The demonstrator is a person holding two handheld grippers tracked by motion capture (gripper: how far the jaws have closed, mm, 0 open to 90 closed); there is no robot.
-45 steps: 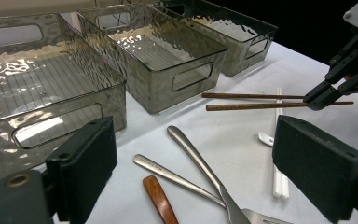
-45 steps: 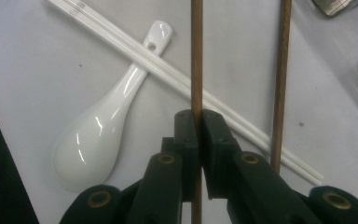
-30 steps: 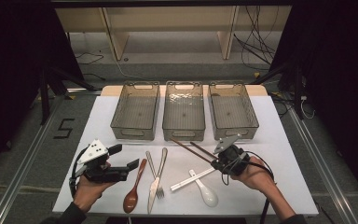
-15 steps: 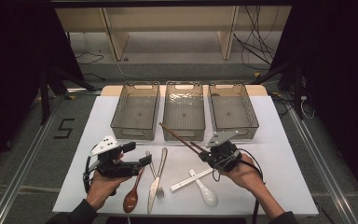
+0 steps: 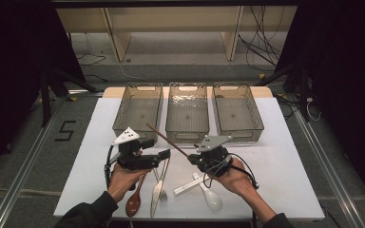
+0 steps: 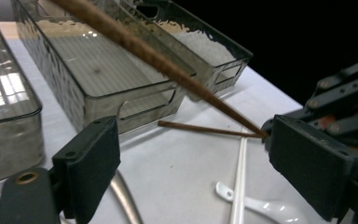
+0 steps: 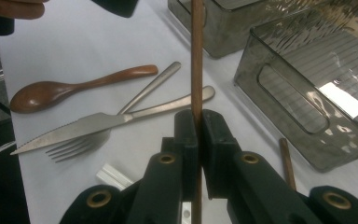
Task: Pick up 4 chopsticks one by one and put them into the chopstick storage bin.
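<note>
My right gripper (image 5: 193, 160) (image 7: 198, 122) is shut on a brown chopstick (image 5: 167, 138) (image 7: 196, 56) that slants up and to the left over the table. My left gripper (image 5: 158, 150) (image 6: 200, 154) stands open just left of it, jaws pointing right, with nothing between the pads. In the left gripper view the held chopstick (image 6: 158, 58) crosses above the open jaws. A second brown chopstick (image 6: 205, 128) (image 7: 286, 161) lies on the white table in front of the middle bin (image 5: 187, 134).
Three clear bins stand in a row at the back: left (image 5: 122, 124), middle, right (image 5: 257, 124). A wooden spoon (image 5: 135, 202), knife (image 5: 156, 194) and fork (image 5: 164, 183) lie under my left gripper. A white spoon (image 5: 211, 197) and white stick (image 5: 187, 186) lie by my right hand.
Both grippers have moved toward the table's middle. The left one slid right over the cutlery. The right one went left and slightly up, still holding the chopstick.
</note>
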